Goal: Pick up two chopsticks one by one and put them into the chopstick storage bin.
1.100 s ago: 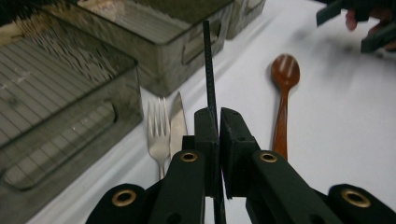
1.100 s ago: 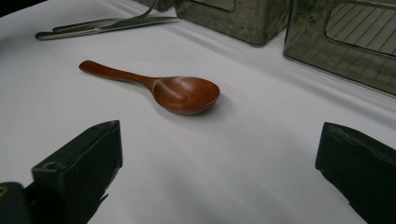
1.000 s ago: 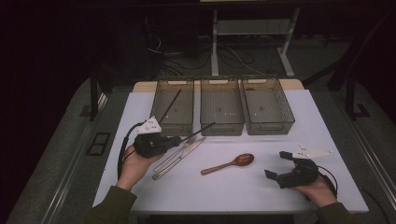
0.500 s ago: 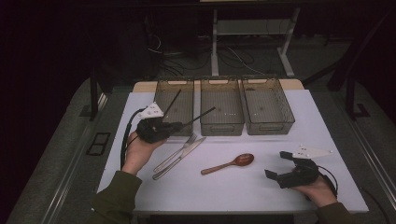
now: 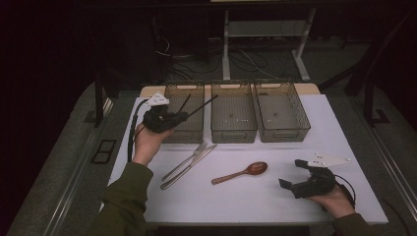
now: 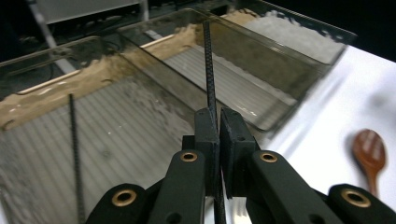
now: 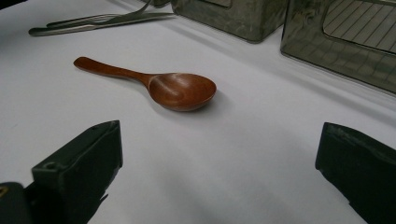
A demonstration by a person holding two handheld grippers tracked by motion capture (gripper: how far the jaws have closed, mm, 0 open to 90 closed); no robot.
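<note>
Pinching a thin black stick (image 6: pixel 208 70) between its two jaws, the left gripper (image 5: pixel 183 116) is hanging over the front edge of the left bin (image 5: pixel 170 92). The jaws are pressing tight on the stick, and the stick is pointing up and away across the bins, with its far end reaching toward the middle bin (image 5: pixel 233 129). A second black stick (image 6: pixel 74 154) is lying inside the left bin, leaning along its ribbed floor. Going farther out, a third bin (image 5: pixel 300 115) is sitting to the right of the middle one, and all three are standing in a row at the back of the white table (image 5: pixel 246 201). A fork (image 5: pixel 189 157) and a knife (image 5: pixel 189 166) are lying side by side just in front of the bins. A brown wooden spoon (image 5: pixel 243 172) is resting near them on the table. The right gripper (image 5: pixel 294 178) is sitting low by the table's front edge, with its jaws spreading wide apart and nothing between them, facing the spoon.
</note>
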